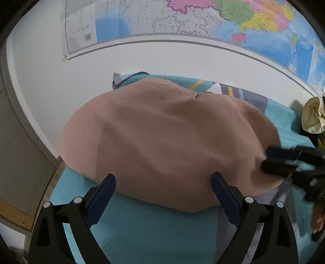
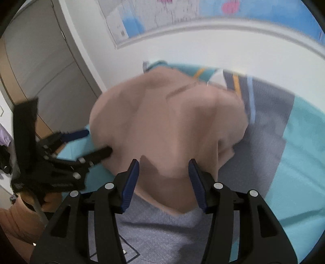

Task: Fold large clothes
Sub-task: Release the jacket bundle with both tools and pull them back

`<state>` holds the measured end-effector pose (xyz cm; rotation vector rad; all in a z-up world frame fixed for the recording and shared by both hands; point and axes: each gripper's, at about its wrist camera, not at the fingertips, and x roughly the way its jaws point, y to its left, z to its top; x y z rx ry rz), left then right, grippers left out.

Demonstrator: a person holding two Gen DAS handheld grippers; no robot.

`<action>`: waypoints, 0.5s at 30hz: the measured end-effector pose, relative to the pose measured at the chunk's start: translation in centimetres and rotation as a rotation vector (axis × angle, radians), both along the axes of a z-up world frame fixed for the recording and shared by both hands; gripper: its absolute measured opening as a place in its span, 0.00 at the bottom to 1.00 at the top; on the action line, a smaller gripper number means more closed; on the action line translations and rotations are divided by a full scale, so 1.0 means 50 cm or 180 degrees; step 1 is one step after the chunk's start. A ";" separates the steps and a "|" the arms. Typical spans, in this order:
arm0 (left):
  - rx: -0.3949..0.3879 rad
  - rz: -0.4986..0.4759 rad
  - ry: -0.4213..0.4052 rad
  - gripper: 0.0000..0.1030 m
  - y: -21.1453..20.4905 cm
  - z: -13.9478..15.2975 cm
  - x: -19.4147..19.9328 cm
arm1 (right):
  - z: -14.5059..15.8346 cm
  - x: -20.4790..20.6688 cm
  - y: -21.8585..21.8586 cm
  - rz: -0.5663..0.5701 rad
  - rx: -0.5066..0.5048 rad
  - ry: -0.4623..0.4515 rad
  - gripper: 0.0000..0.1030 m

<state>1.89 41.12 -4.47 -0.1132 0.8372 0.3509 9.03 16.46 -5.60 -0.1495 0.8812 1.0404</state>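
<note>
We see a tan garment (image 1: 162,138) folded on the bed (image 1: 142,229). Our left gripper (image 1: 163,180) stands spread wide, holding nothing. Our right gripper (image 2: 163,165) is half spread above the cloth.

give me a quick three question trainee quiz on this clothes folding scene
1. True or false: the left gripper is clamped on the pink garment.
2. What hangs on the wall behind the bed? A) mirror B) map C) clock
3. Fill in: the garment lies on a ____ coloured sheet.

Key: 1 false, its jaws stand open, nothing pinched. 2 B, a map. 3 teal.
</note>
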 end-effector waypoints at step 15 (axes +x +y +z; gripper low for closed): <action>0.0060 0.0059 0.0034 0.90 -0.023 0.003 0.000 | -0.016 0.053 0.001 -0.0315 -0.0060 0.0049 0.64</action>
